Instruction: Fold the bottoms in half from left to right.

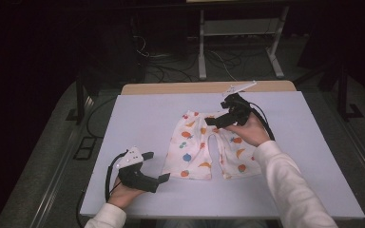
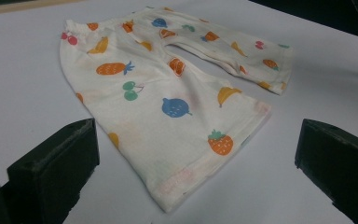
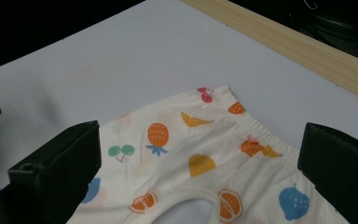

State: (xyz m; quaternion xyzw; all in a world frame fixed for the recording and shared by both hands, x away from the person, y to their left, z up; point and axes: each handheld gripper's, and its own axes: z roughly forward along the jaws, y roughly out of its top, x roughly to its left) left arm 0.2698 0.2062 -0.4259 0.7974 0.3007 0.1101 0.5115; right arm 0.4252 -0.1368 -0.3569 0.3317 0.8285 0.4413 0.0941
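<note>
A small pair of white shorts [image 1: 204,147] printed with coloured fruit lies flat on the white table [image 1: 142,114], waistband away from me, legs toward me. My left gripper [image 1: 164,178] sits near the front edge, left of the left leg hem, open and empty; in its own view the shorts [image 2: 168,93] spread out between its wide-apart jaws. My right gripper [image 1: 211,122] hovers over the waistband's right part, open, with nothing held; its view looks down on the waistband [image 3: 242,121] and the crotch cutout.
A wooden strip [image 1: 209,87] runs along the table's far edge. Behind it, on the dark floor, stand cables and a white metal frame [image 1: 240,42]. Bare table surface lies left and right of the shorts.
</note>
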